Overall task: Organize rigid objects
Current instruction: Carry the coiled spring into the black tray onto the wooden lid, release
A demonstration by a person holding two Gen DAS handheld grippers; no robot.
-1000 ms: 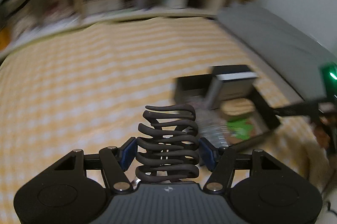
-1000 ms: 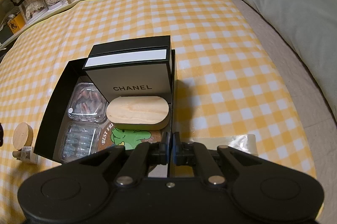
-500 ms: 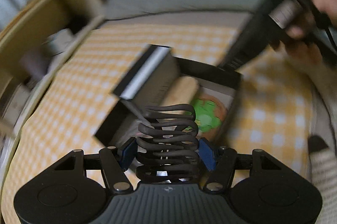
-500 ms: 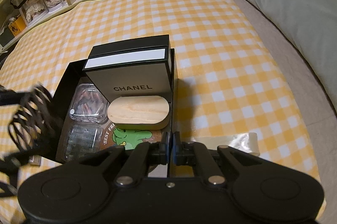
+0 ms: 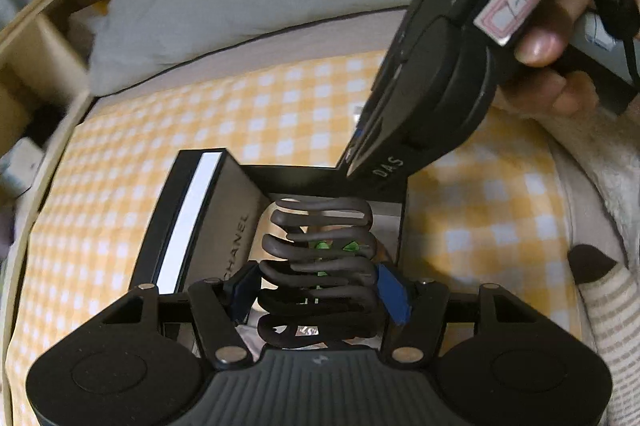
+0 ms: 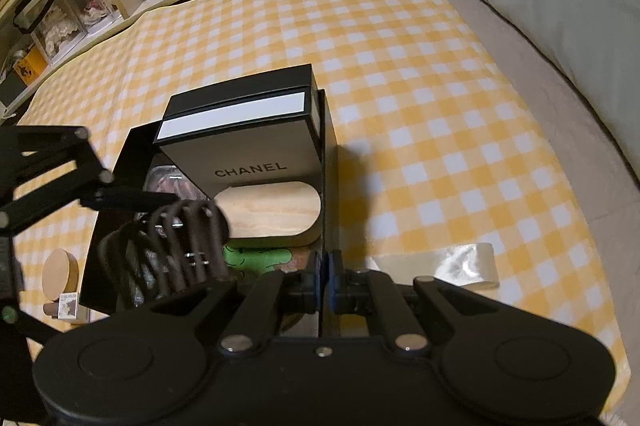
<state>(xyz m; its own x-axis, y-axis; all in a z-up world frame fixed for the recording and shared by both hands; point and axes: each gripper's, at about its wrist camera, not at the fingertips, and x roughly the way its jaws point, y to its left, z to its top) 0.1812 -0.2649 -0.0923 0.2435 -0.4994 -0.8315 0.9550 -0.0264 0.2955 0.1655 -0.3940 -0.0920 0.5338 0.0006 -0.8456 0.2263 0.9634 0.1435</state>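
- Dark coiled rack (image 5: 318, 266) sits clamped in the left gripper (image 5: 316, 290), hanging over the open black box (image 6: 326, 161).
- Right gripper (image 6: 325, 276) pinches that box's right wall, on the checked bed cloth (image 6: 400, 73).

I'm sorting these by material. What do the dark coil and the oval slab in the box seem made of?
The dark brown coiled wire holder, held in the left tongs, looks like matte coated metal: thin, stiff, evenly bent loops, no shine. The pale oval wooden slab in the black open box shows grain streaks and an unvarnished, dull face, so probably raw wood.
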